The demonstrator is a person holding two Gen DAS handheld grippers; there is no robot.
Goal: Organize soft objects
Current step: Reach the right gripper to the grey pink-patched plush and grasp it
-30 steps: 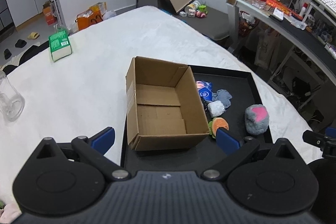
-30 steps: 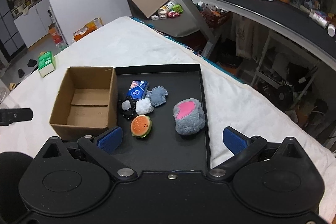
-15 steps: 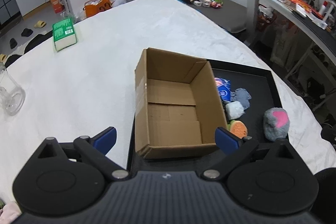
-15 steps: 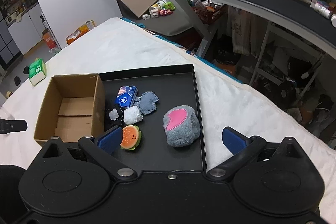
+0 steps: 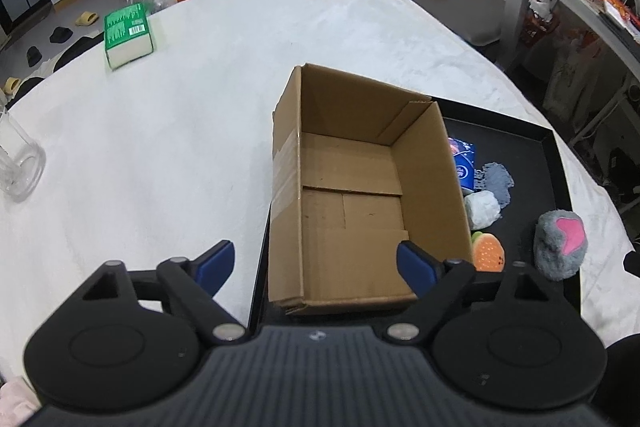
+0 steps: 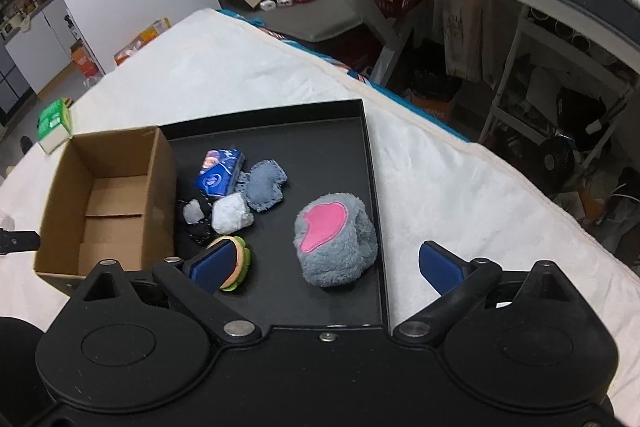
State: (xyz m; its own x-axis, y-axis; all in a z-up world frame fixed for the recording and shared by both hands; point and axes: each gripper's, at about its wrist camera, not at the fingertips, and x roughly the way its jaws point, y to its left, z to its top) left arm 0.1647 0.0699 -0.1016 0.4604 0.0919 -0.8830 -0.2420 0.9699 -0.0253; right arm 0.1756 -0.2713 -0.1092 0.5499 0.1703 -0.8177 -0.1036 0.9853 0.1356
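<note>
Right now I hold both claws above the black tray (image 6: 372, 187), and each has its jaws wide apart with nothing between them. Just ahead of my right gripper (image 6: 328, 267) sits the grey plush with a pink patch (image 6: 334, 239), between the two pads, and the orange slice toy (image 6: 240, 261) is partly hidden behind the left pad. Further ahead I see a white lump (image 6: 232, 214), a grey cloth piece (image 6: 265, 183) and a blue tissue pack (image 6: 220, 173), close together. Directly in front of my left gripper (image 5: 316, 265) stands the open cardboard box (image 5: 360, 187), with no toy inside. Far to its left lie a green packet (image 5: 127, 35) and a glass (image 5: 18, 163) on the white cover.
</note>
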